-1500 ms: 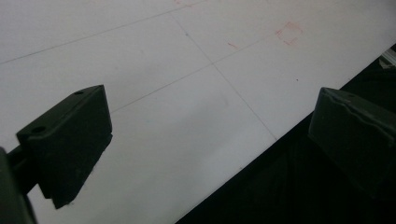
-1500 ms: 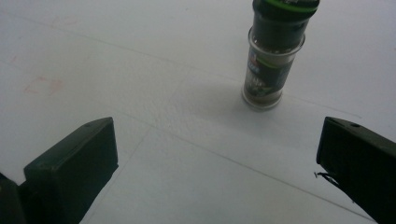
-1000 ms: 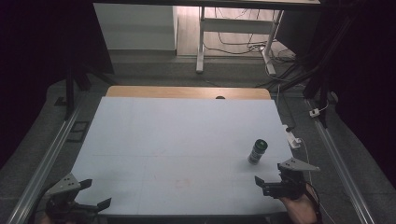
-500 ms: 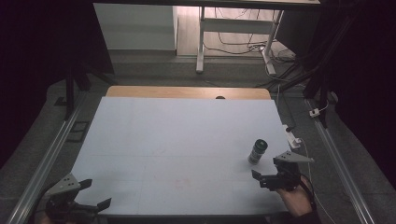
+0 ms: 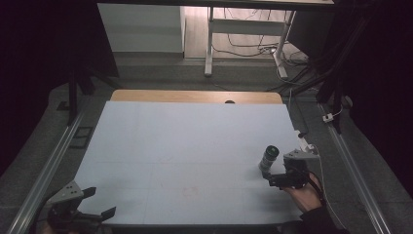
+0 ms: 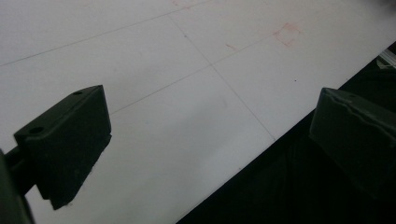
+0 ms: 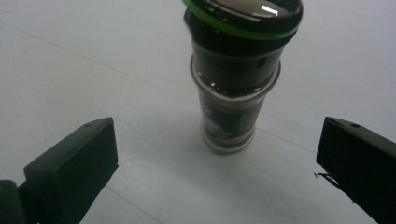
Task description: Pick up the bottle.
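At the near left corner of the table (image 5: 195, 146), the left gripper (image 5: 100, 204) sits low over the edge, held by a hand that barely enters the high view. Its jaws stand wide apart with nothing between them; in the left gripper view (image 6: 210, 140) one jaw hangs over the pale tabletop and the other over the dark gap beyond the table's edge.

On the near right, the person's right hand (image 5: 304, 192) comes up from the bottom with the wrist bent inward, holding the right gripper (image 5: 272, 176) close to the table and pointing it toward the far left. Its jaws are spread wide, holding nothing, one to each side of the bottle's base and clear of it.

The bottle (image 7: 238, 84) (a small dark one with a green ring under its glossy cap) stands upright on the table just ahead of the right gripper, near the table's right edge. What is inside it cannot be told. In the high view the bottle (image 5: 269, 158) stands just beyond that gripper's tips.
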A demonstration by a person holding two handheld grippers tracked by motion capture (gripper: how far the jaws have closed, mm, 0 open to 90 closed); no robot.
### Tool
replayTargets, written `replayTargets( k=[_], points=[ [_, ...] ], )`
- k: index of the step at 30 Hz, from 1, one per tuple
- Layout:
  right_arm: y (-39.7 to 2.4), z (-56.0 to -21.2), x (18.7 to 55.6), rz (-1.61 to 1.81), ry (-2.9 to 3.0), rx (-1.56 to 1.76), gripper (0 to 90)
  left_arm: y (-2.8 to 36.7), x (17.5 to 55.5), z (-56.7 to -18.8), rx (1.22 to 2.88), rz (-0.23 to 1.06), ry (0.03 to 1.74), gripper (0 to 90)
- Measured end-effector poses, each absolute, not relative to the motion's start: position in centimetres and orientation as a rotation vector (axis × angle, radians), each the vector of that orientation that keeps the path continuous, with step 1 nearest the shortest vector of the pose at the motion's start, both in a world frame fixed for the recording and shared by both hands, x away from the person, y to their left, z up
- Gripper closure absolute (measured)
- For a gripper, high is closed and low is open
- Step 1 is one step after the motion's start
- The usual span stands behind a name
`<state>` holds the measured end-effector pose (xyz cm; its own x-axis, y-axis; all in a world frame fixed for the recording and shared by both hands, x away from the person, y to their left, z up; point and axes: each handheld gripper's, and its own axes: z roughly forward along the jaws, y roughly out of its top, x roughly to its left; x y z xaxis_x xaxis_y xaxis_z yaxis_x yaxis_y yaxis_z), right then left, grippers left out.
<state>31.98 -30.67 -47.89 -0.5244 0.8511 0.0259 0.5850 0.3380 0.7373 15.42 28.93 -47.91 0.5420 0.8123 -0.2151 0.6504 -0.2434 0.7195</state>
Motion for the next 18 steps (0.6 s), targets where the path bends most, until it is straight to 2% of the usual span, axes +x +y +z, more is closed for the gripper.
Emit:
replayTargets(
  k=[18],
  points=[
    [-30.3,-49.6,35.1,0.983,2.346,1.187,1.8,29.0,15.5,-47.9,1.977,0.248,1.186,0.0]
  ],
)
